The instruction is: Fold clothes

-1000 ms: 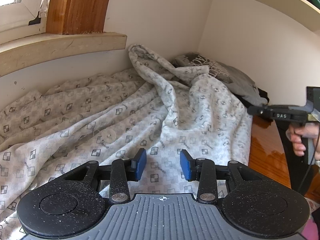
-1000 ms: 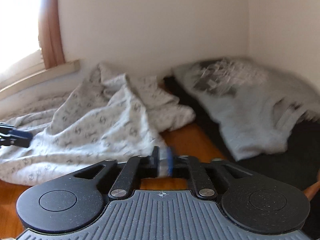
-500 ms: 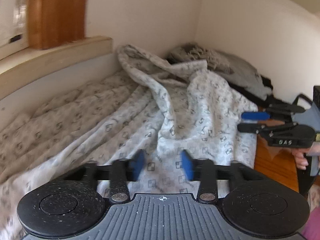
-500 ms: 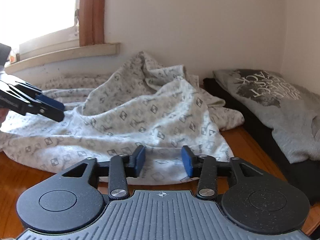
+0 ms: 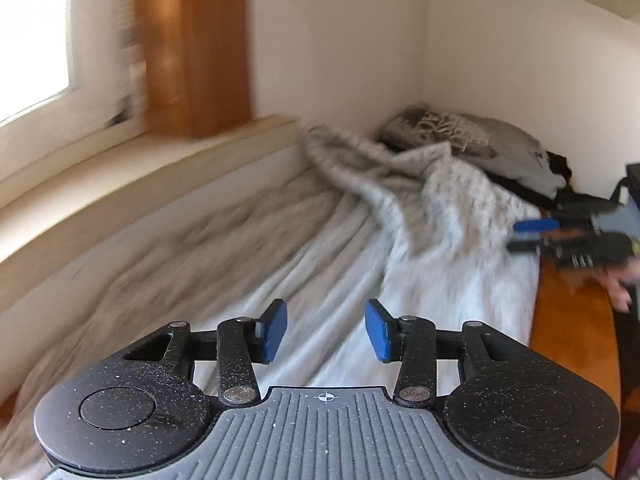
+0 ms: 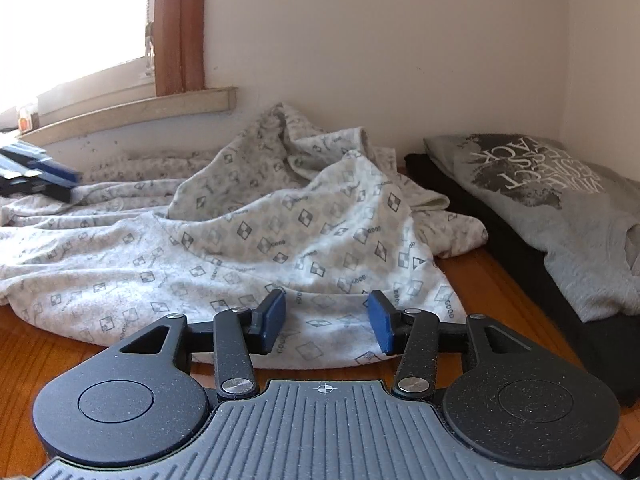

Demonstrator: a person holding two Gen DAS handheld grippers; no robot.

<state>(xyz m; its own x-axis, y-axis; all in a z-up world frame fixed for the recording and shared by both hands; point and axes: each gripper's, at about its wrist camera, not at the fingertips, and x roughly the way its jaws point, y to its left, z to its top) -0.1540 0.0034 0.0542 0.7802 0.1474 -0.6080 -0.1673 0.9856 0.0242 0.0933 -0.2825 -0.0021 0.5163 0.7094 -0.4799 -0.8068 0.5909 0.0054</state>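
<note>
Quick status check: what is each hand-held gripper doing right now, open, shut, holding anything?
Left hand-held gripper: open, jaws just opened further, empty above the patterned garment.
Right hand-held gripper: open, empty at the garment's near edge.

Ahead of the right hand-held gripper the crumpled patterned cloth fills the table, its near hem lying between the parted pads, which press on nothing. A strip of bare wood runs ahead to the right, between the cloth and the grey shirt on black fabric. The wall closes off the far side, with the sill jutting ahead on the left. The left hand-held gripper has just been opening, nothing between its pads, cloth spread below and air ahead; the right one stands off to its right.
</note>
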